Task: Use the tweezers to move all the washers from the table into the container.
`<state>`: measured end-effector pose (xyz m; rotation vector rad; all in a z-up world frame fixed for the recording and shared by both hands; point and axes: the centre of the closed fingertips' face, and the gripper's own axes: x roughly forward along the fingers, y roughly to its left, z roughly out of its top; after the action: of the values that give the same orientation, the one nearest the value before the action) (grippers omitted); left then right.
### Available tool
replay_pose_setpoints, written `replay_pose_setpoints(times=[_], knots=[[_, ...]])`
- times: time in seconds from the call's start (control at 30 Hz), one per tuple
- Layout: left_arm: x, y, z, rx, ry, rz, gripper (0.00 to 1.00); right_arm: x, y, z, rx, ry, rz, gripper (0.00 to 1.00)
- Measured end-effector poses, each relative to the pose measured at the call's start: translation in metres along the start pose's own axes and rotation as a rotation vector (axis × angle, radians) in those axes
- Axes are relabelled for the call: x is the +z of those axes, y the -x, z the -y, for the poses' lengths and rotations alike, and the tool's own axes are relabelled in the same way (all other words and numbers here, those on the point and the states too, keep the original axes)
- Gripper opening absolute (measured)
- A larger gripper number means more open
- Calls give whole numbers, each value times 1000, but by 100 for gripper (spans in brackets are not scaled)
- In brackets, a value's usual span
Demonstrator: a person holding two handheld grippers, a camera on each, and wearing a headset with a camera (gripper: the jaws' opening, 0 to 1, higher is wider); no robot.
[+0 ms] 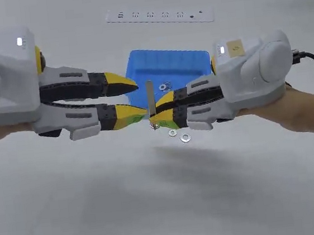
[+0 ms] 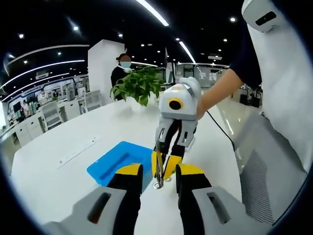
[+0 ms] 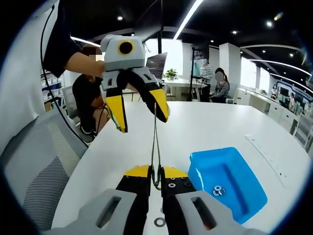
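clamping the slim tweezers [image 1: 150, 93], the right hand-held gripper [image 3: 156, 171] was clenched; the left hand-held gripper [image 3: 143, 122] gaped. washers [image 1: 172, 132] looked light, flat, slippery: best nipped at the rim.

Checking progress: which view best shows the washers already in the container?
The right gripper view: the washers lie plainly on the blue container floor. The head view shows them small. In the left gripper view they are too small to tell.
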<state>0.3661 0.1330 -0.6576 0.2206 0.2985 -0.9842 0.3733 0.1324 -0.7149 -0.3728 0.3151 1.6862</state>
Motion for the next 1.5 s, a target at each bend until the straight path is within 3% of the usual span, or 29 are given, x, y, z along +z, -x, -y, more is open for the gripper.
replay_pose_setpoints(times=[0.1,0.2,0.4,0.57,0.73,0.8,1.0,1.23,1.37,1.5], knots=[[5,12,-5,71,40,47,43,9,5,1,-15,-6,12,8],[5,21,-8,103,114,89,62,16,9,3,-28,-5,20,8],[-2,33,-1,121,126,84,68,34,20,13,-61,3,44,8],[6,38,12,84,169,144,71,45,28,25,-99,0,55,8],[-8,42,8,125,182,125,75,53,31,43,-128,21,42,8],[-13,44,8,129,194,110,77,57,31,49,-113,46,39,8],[-18,48,5,155,201,102,84,47,29,77,-135,45,6,8],[-23,42,4,169,217,97,91,30,22,101,-184,50,-20,8],[-31,38,5,167,226,71,93,16,15,112,-189,30,-30,8],[-42,38,2,183,275,46,97,1,8,119,-195,14,-48,8]])
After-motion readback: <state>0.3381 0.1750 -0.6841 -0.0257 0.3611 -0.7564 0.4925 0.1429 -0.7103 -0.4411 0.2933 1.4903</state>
